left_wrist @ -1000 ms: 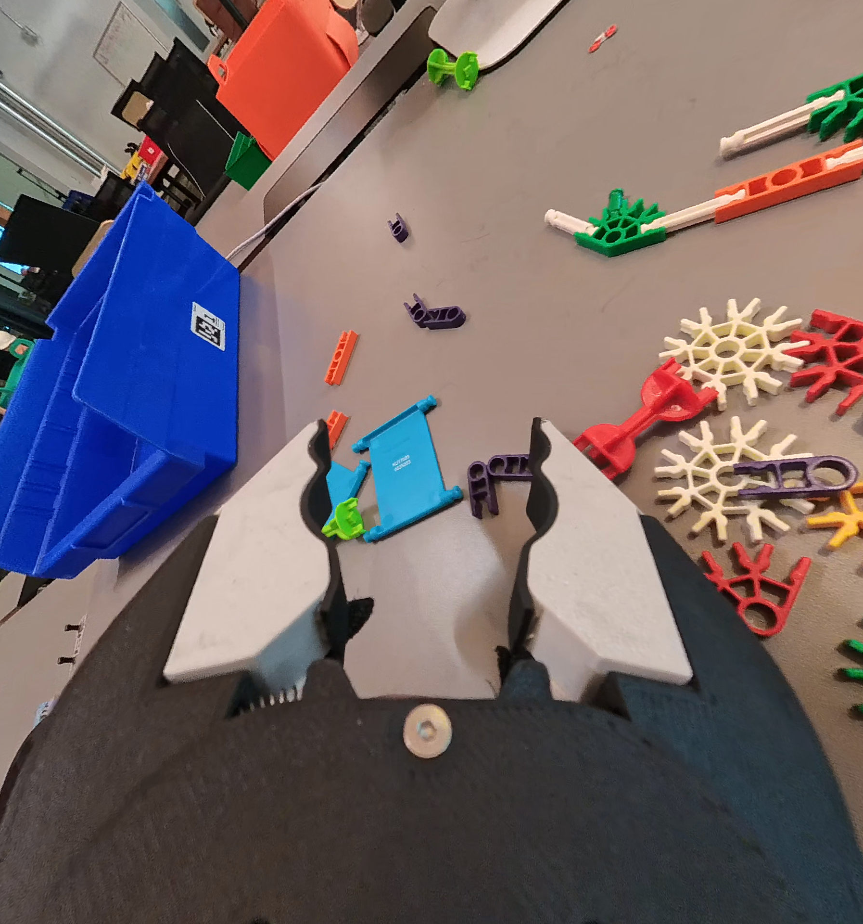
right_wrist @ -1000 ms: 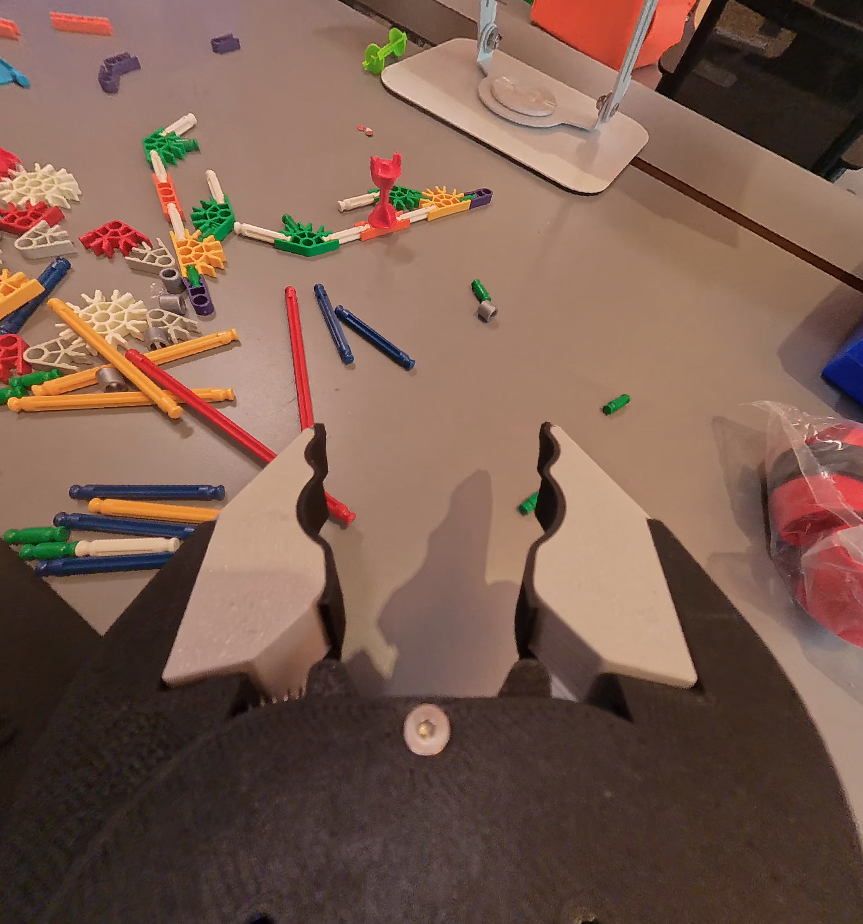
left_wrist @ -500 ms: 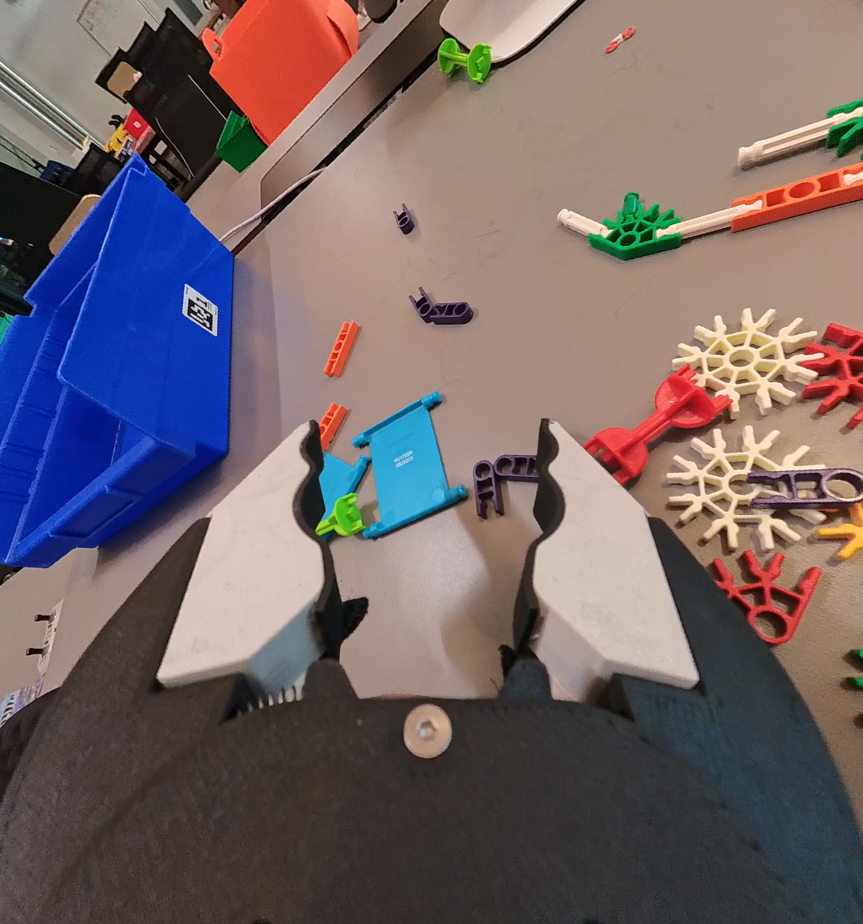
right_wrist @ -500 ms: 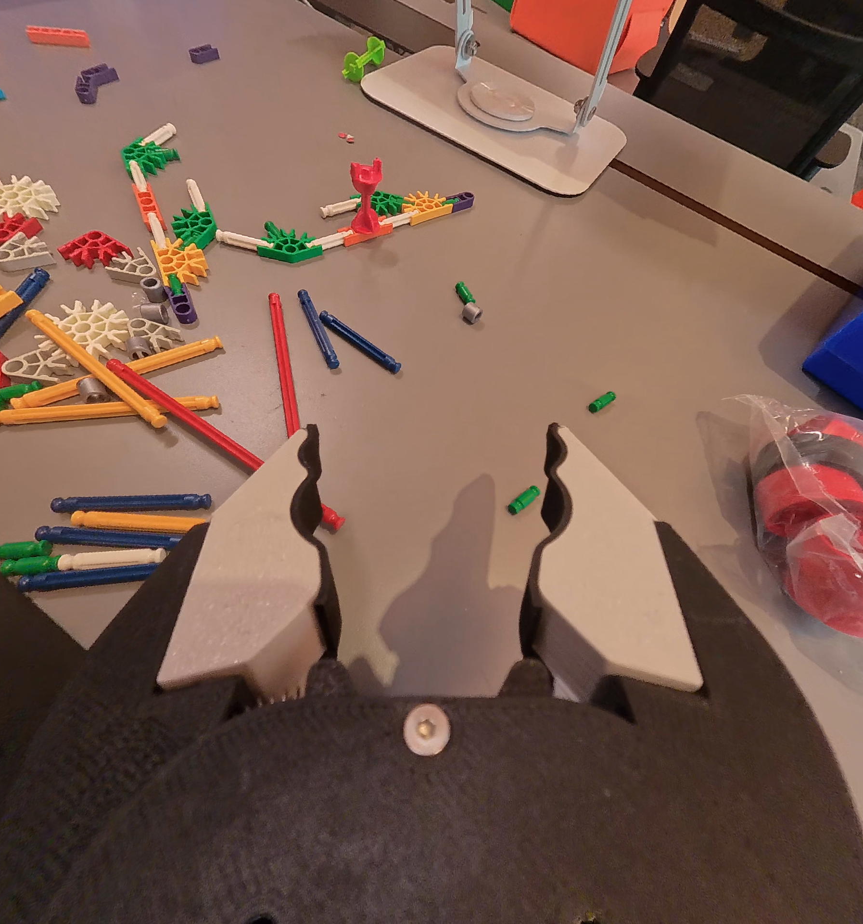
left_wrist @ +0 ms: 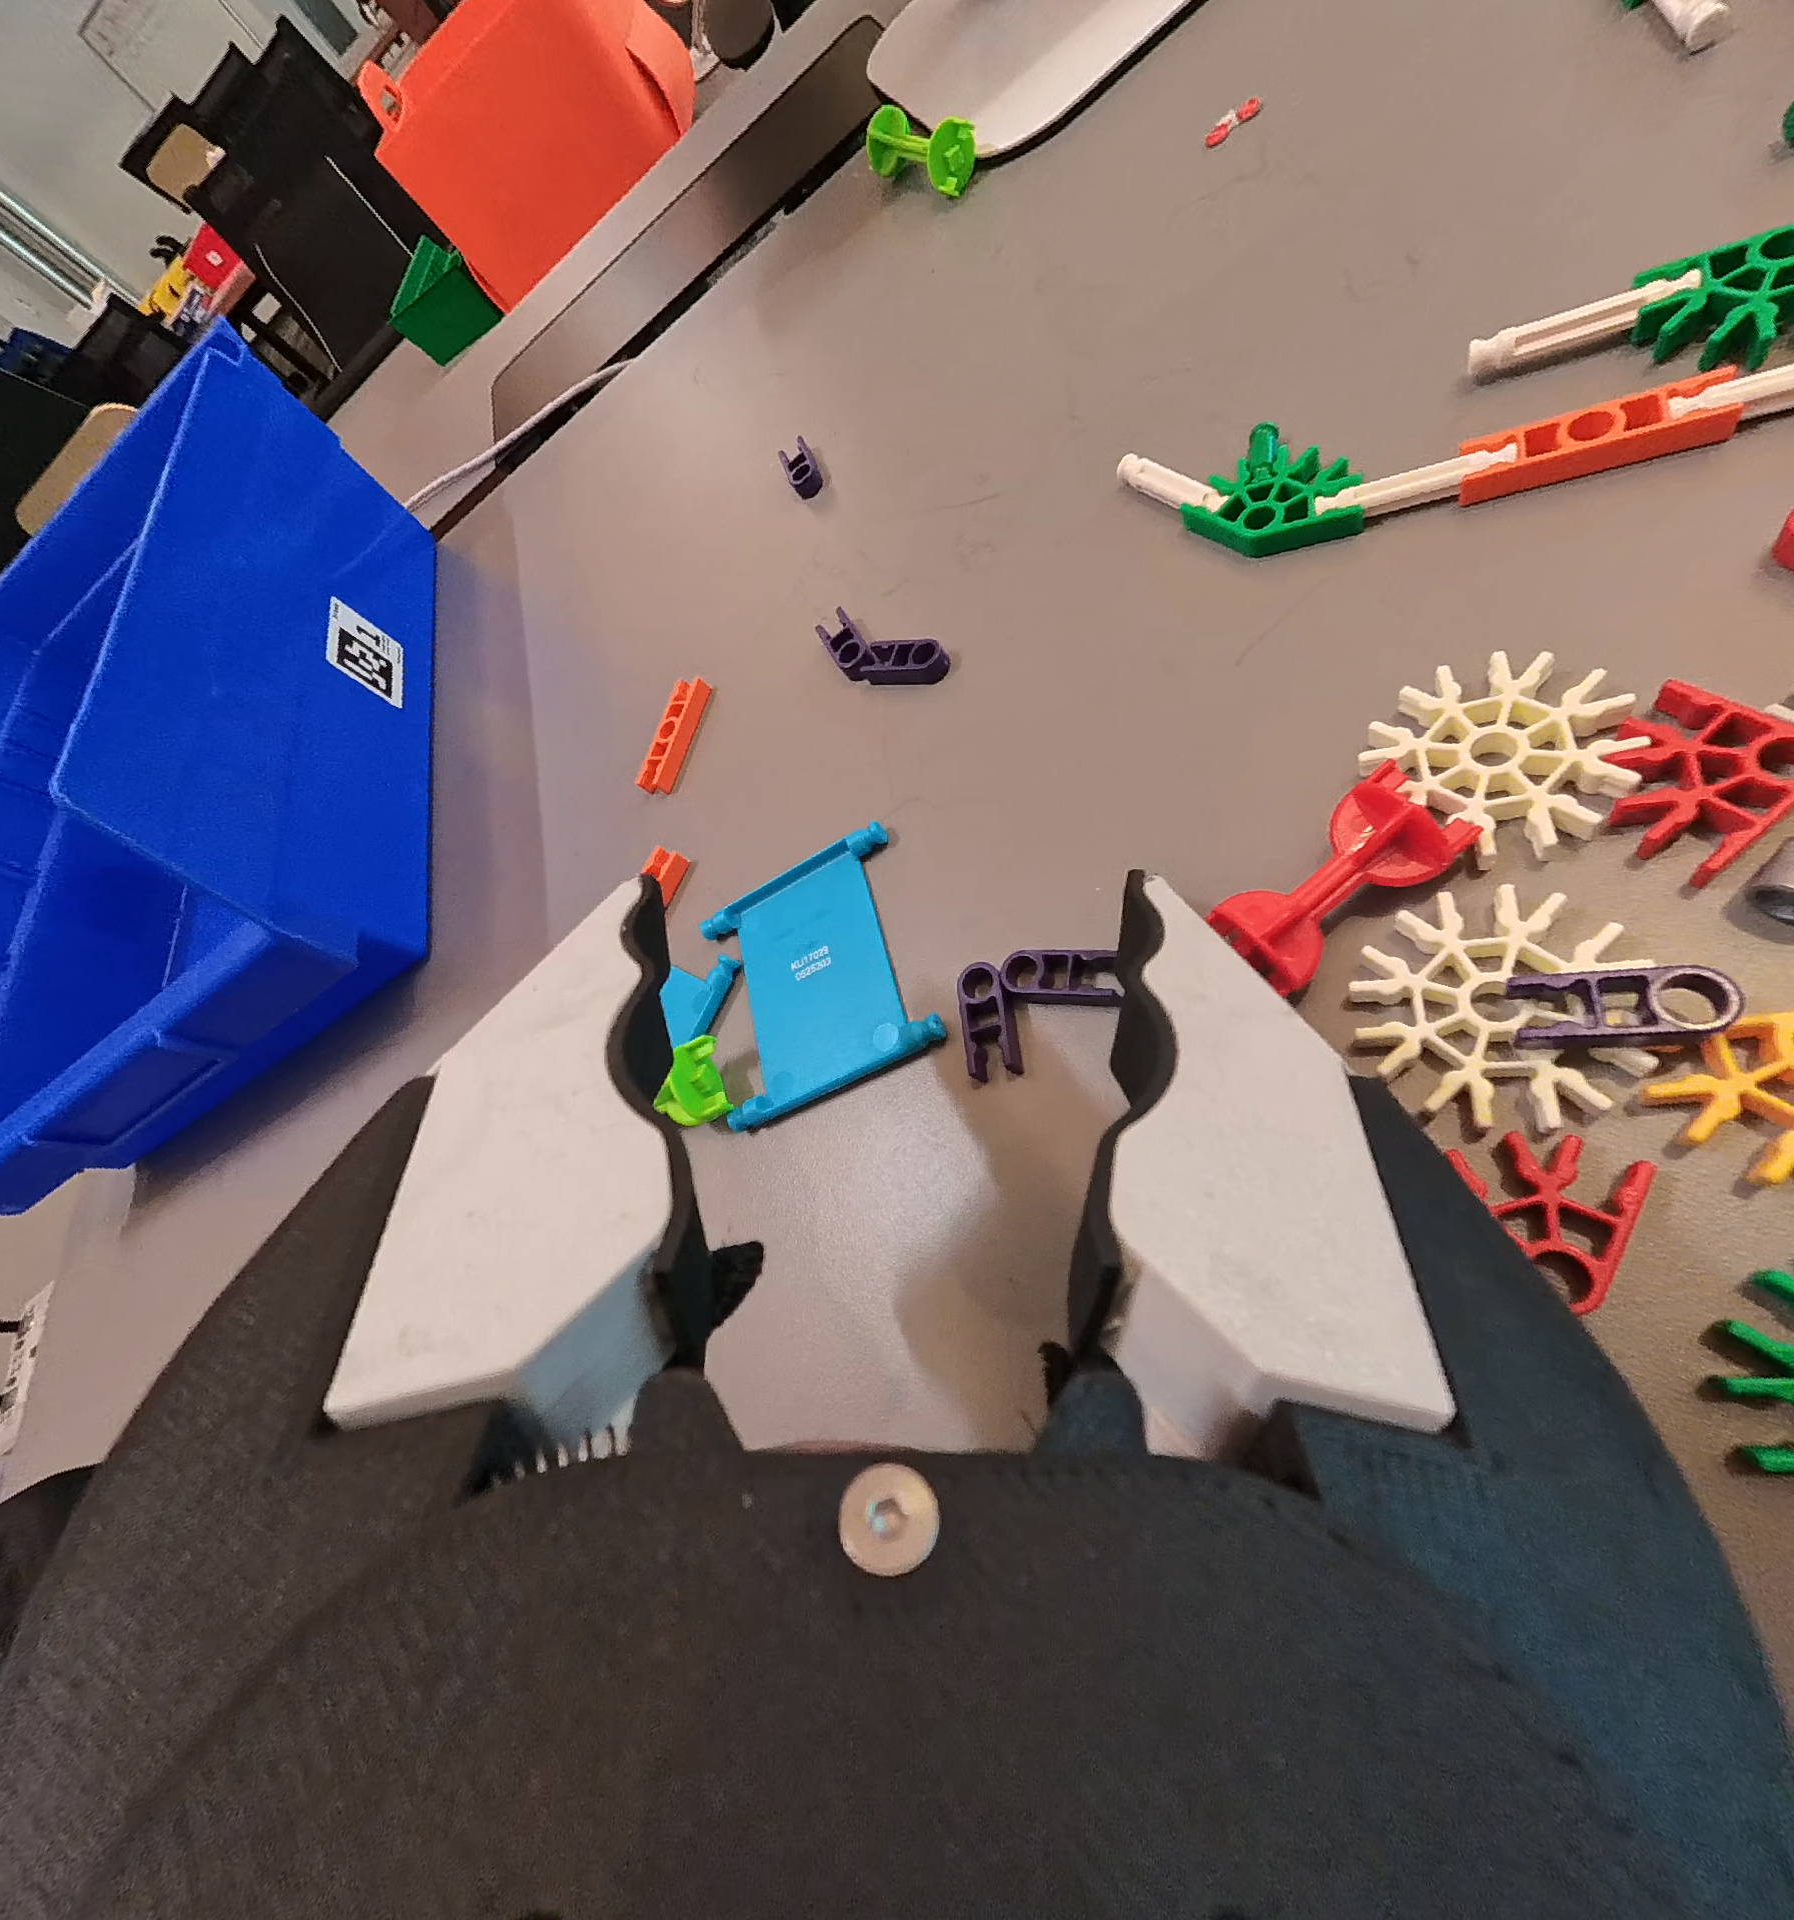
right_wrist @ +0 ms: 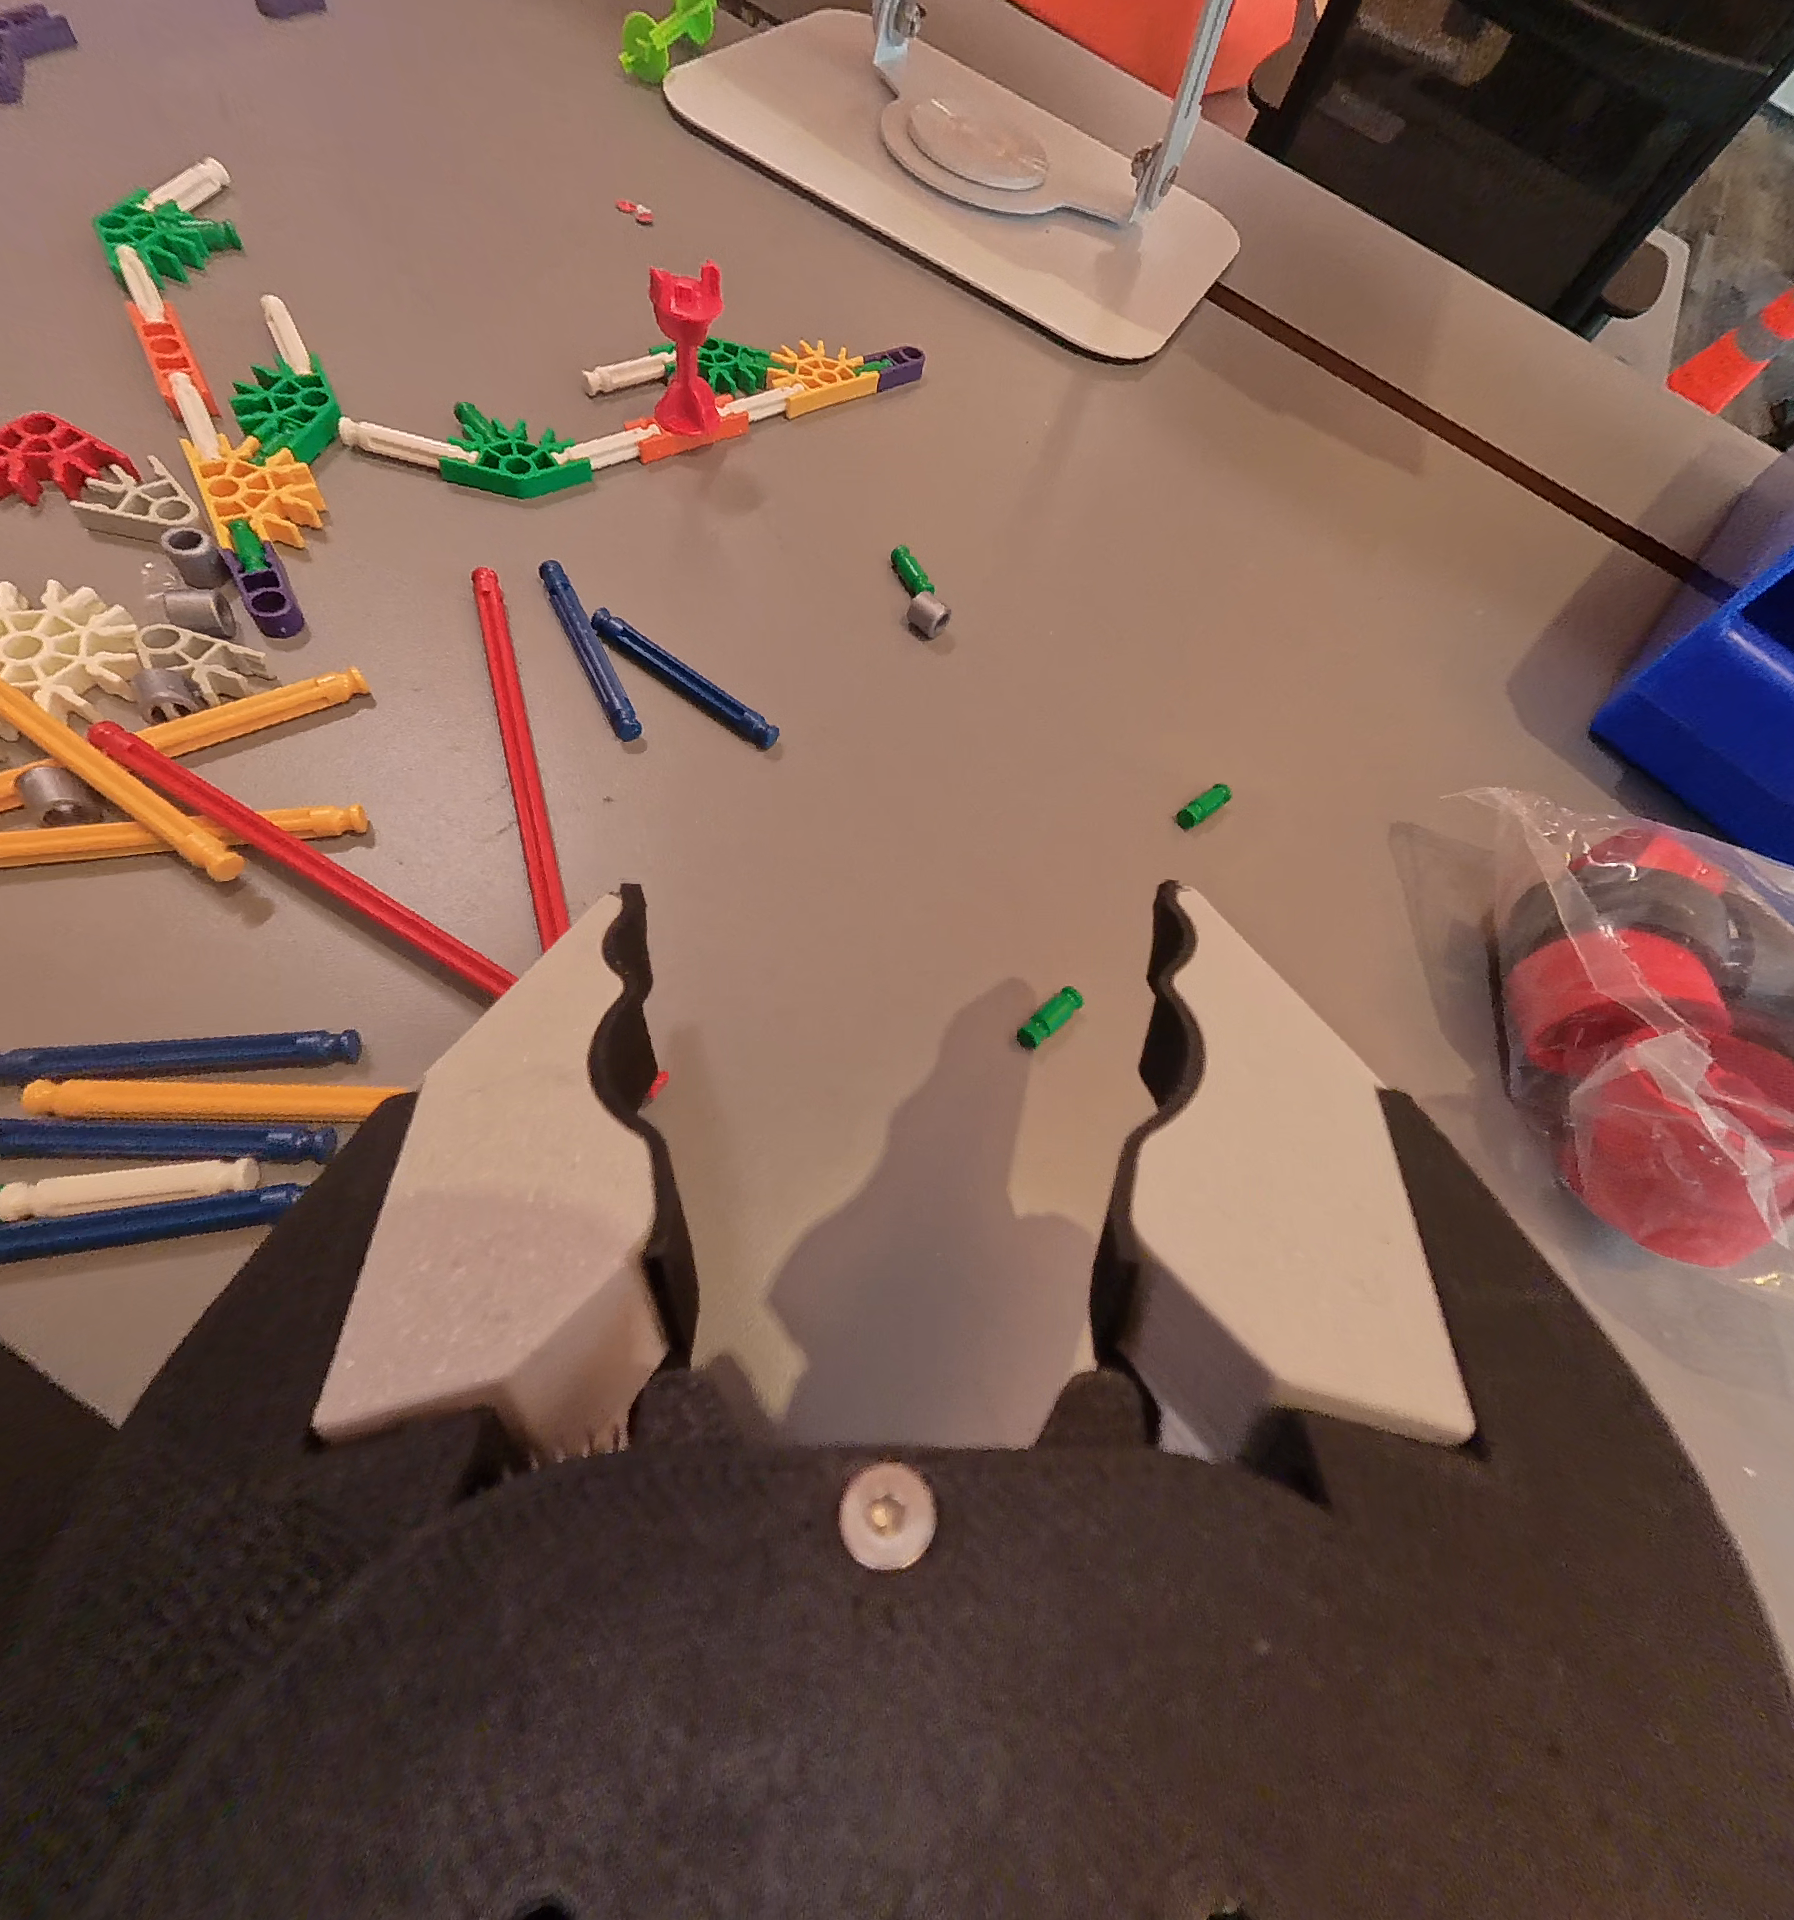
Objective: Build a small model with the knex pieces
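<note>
Left gripper [left_wrist: 888, 904] spread wide, empty; light blue panel [left_wrist: 820, 982] lies just beyond its tips, toward 11 o'clock, long axis running 11 to 5. Right gripper [right_wrist: 898, 904] likewise spread, empty, with a short green rod [right_wrist: 1049, 1016] lying between its fingers, nearer the right one, tilted toward 2 o'clock.

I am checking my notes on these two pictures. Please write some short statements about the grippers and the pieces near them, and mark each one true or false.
1. The left gripper is open and holds nothing. True.
2. The light blue panel lies flat on the table between the left gripper's fingers. True.
3. The right gripper is shut on a small green rod. False: it is open, and the small green rod lies loose on the table between its fingers.
4. The blue bin is on the right of the left wrist view. False: it is on the left.
5. The clear bag of red wheels lies to the right of the right gripper. True.
</note>
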The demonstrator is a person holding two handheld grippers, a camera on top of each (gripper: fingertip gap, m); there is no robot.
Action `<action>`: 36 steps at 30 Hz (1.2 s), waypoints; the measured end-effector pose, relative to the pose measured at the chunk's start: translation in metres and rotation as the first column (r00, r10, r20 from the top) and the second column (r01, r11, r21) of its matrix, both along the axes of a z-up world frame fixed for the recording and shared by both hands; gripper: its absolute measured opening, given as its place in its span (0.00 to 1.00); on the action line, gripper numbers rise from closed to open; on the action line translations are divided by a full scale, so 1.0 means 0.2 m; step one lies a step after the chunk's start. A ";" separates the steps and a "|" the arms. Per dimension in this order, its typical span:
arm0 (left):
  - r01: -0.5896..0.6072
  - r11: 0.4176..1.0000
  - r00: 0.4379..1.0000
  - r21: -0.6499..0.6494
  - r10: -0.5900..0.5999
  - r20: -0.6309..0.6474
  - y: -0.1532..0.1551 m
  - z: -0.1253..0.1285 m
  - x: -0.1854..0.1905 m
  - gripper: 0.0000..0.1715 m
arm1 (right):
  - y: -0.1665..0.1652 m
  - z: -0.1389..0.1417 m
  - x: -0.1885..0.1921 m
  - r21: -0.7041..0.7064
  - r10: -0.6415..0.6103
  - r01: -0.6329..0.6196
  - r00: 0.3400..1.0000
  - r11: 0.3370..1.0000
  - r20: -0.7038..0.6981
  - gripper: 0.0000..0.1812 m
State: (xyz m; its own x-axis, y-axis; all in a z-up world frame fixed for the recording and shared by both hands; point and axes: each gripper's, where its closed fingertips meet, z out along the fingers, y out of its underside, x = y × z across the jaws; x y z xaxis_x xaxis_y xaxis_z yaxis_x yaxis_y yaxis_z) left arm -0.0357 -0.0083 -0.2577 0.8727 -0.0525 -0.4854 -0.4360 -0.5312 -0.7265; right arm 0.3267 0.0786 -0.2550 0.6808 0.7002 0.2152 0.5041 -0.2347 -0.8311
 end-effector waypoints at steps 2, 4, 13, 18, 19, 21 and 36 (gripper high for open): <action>-0.002 1.000 1.000 0.003 0.002 0.010 0.00 0.00 0.00 0.49 | 0.00 -0.02 0.00 -0.006 0.003 -0.003 1.000 1.000 0.018 0.53; -0.002 1.000 1.000 0.009 0.002 0.019 0.00 0.01 0.00 0.49 | 0.00 -0.03 0.00 -0.005 0.004 -0.004 0.999 1.000 0.032 0.53; 0.001 1.000 0.999 0.017 -0.001 0.040 0.00 0.02 0.00 0.50 | 0.01 -0.05 0.00 -0.008 -0.002 0.003 0.998 1.000 0.064 0.54; 0.002 1.000 0.999 0.019 -0.002 0.038 0.00 0.02 0.00 0.50 | 0.00 -0.06 -0.01 0.000 0.001 -0.001 0.997 1.000 0.072 0.55; 0.002 1.000 0.999 0.019 -0.002 0.036 0.00 0.02 0.00 0.50 | 0.00 -0.05 -0.01 0.000 0.001 -0.001 0.997 1.000 0.071 0.55; 0.001 1.000 1.000 0.021 -0.002 0.031 0.00 0.02 0.00 0.50 | 0.00 -0.05 -0.01 0.002 0.001 -0.001 0.998 1.000 0.068 0.55; -0.017 0.998 1.000 0.054 0.016 0.022 -0.01 0.05 -0.02 0.51 | -0.02 -0.05 -0.02 0.007 0.029 -0.029 0.998 1.000 0.063 0.56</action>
